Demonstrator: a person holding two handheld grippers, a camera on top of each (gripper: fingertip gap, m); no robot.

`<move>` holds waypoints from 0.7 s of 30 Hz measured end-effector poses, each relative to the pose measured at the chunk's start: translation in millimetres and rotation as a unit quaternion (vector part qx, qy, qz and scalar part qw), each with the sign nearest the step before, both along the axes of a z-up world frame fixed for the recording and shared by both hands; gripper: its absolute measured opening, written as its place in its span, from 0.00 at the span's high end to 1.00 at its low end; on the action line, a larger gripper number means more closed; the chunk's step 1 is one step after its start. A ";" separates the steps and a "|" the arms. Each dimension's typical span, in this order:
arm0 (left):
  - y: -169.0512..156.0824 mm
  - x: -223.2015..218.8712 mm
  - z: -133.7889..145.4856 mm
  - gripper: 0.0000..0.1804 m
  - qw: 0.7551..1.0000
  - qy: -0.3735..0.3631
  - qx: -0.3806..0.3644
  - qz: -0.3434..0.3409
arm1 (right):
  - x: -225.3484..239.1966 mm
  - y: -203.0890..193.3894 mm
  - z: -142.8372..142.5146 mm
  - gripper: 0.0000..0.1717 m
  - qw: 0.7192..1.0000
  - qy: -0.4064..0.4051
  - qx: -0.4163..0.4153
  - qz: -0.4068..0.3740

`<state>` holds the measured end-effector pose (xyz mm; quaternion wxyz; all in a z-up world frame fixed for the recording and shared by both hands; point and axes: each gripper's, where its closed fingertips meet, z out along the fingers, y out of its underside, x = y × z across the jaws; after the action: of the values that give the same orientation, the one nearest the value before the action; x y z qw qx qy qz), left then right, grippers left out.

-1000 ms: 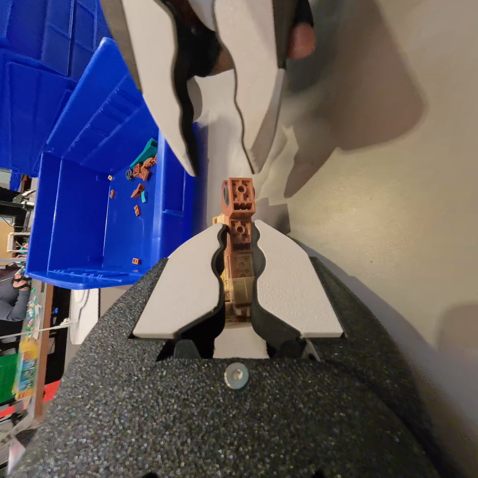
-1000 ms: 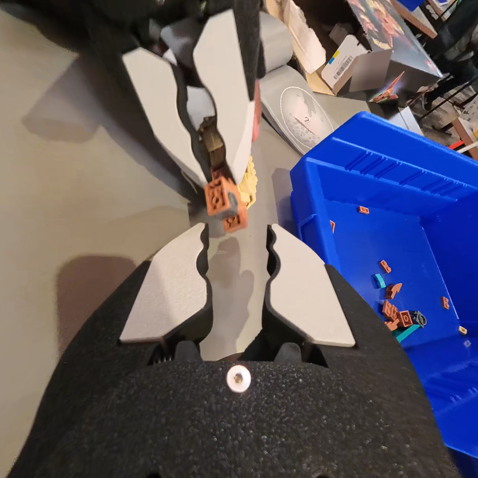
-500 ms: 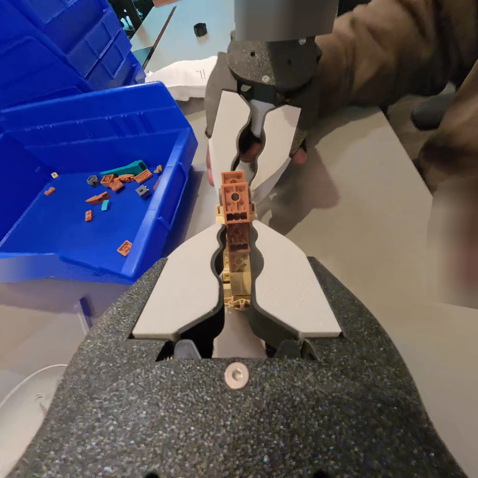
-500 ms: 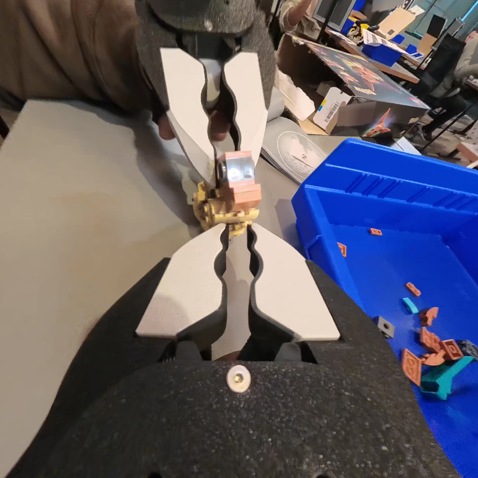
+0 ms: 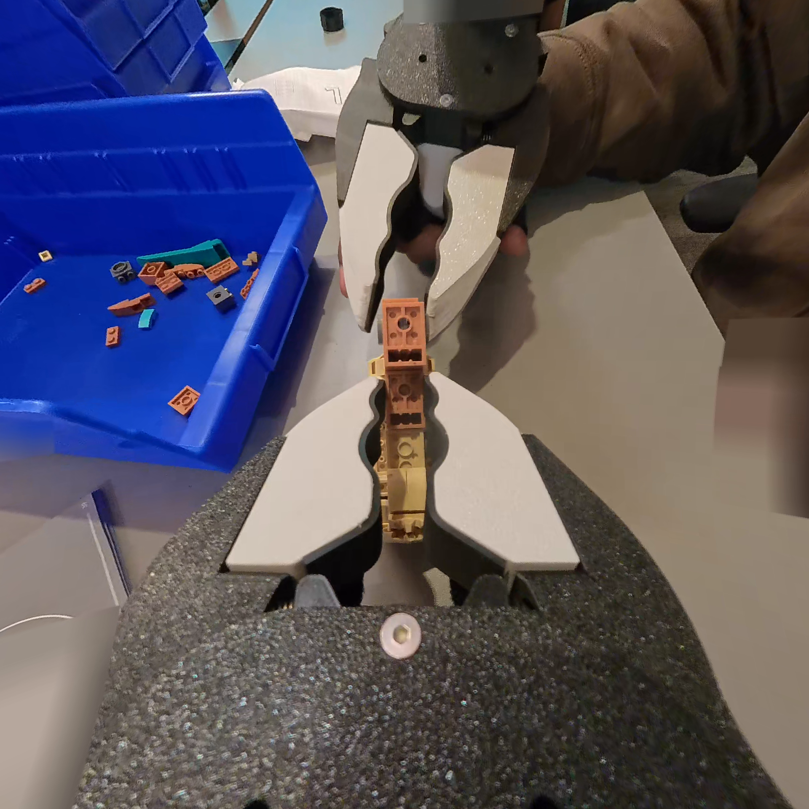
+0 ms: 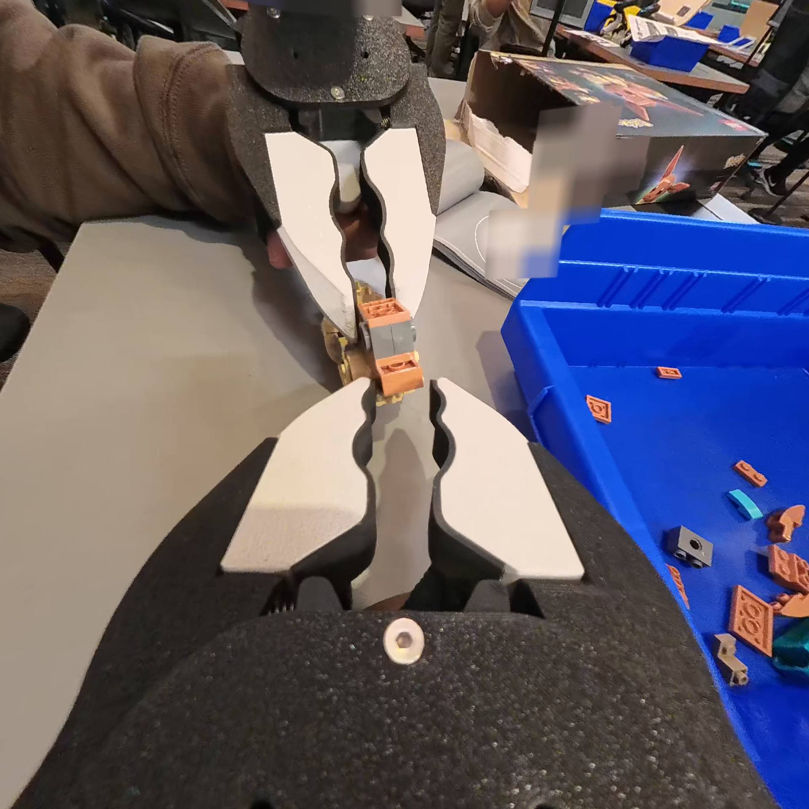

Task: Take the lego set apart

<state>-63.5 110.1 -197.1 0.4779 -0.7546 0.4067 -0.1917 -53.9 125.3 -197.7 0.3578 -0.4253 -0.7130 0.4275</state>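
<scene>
The brick assembly (image 5: pixel 403 420), orange-brown at its far end and tan at the near, sits clamped lengthwise in the left gripper (image 5: pixel 403 385) above the grey table (image 5: pixel 591 394); the right gripper (image 6: pixel 402 385) faces it from twelve o'clock, jaws parted and gripping nothing, tips flanking the orange end; at ten o'clock a blue bin (image 5: pixel 245 332) holds loose bricks. Closing off-centre might snap pieces apart or twist the assembly loose.

Glossy moulded plastic forms the blue bin (image 5: pixel 245 184); the grey table (image 5: pixel 613 394) looks smooth and matt.
</scene>
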 end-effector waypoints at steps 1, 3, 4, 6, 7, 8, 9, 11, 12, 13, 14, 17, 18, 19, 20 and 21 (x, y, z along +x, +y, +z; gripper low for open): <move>0.2 -0.1 0.1 0.91 1.000 -0.001 0.000 0.001 | 0.0 -0.8 0.4 0.89 1.000 0.002 -0.001 0.002; 0.2 -0.2 0.8 0.91 1.000 -0.006 -0.001 0.000 | -0.3 -1.0 2.4 0.89 1.000 0.008 -0.004 0.002; 0.9 -0.8 1.5 0.91 1.000 -0.009 -0.001 0.003 | -0.4 -0.8 3.7 0.89 1.000 0.008 -0.010 0.002; 2.1 -2.7 2.5 0.91 1.000 -0.013 -0.002 0.009 | 0.0 -1.1 5.8 0.90 0.999 0.003 -0.034 0.004; 2.2 -3.6 3.3 0.89 1.000 -0.015 -0.002 0.010 | 0.2 -1.3 7.5 0.90 0.999 0.002 -0.047 0.005; 2.1 -4.4 4.4 0.86 1.000 -0.018 -0.002 0.011 | 0.4 -0.8 9.4 0.90 0.998 0.003 -0.058 0.004; 1.3 -4.2 5.2 0.84 1.000 -0.022 -0.005 0.009 | 0.4 0.1 10.8 0.90 0.998 0.005 -0.066 0.003; 0.7 -3.1 4.2 0.82 1.000 -0.025 -0.012 0.006 | 0.6 1.0 13.1 0.90 0.997 0.008 -0.073 0.003; 1.8 -3.1 2.3 0.82 1.000 -0.020 -0.014 0.009 | 0.7 0.6 13.8 0.91 0.997 0.010 -0.074 0.005; 3.1 -3.2 0.0 0.82 1.000 -0.015 -0.015 0.013 | 0.9 -0.5 14.5 0.91 0.997 0.012 -0.075 0.007; 4.1 -2.7 -1.2 0.82 1.000 -0.014 -0.014 0.014 | 1.1 -1.9 15.1 0.91 0.997 0.013 -0.074 0.011; 3.5 2.7 0.6 0.84 0.999 -0.030 -0.015 0.005 | 0.9 -6.3 16.4 0.91 0.997 0.018 -0.070 0.020; 3.0 4.3 1.6 0.86 0.999 -0.035 -0.014 0.002 | 0.7 -7.4 17.8 0.91 0.997 0.022 -0.070 0.022; 2.4 5.0 2.6 0.86 0.999 -0.036 -0.013 -0.001 | 0.6 -8.2 19.9 0.91 0.997 0.028 -0.073 0.024; 2.4 4.2 4.3 0.90 0.999 -0.039 -0.012 0.000 | 0.6 -8.7 22.4 0.90 0.996 0.034 -0.076 0.024; 1.4 4.6 6.6 0.91 0.999 -0.047 -0.015 -0.003 | 0.2 -8.5 25.3 0.90 0.996 0.042 -0.081 0.023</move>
<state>-58.9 111.6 -190.5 0.4850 -0.7502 0.3832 -0.2347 -53.7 116.8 -172.4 0.3417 -0.4184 -0.6701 0.5090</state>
